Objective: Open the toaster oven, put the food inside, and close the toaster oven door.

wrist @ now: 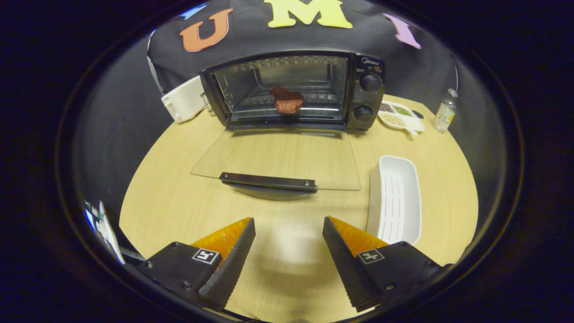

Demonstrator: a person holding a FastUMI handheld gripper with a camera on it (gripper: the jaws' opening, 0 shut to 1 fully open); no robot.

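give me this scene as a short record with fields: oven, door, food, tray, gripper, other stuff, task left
oven: toaster oven at the far side of the wooden table, two knobs on its right
door: glass door folded down flat, its handle nearest the fingers
food: reddish-brown piece of food on the rack inside the oven
tray: white tray, nothing in it, right of the door
gripper: gripper open, holding nothing, short of the handle
other stuff: divided dish and small bottle right of the oven; white box left of it
task left: close the door
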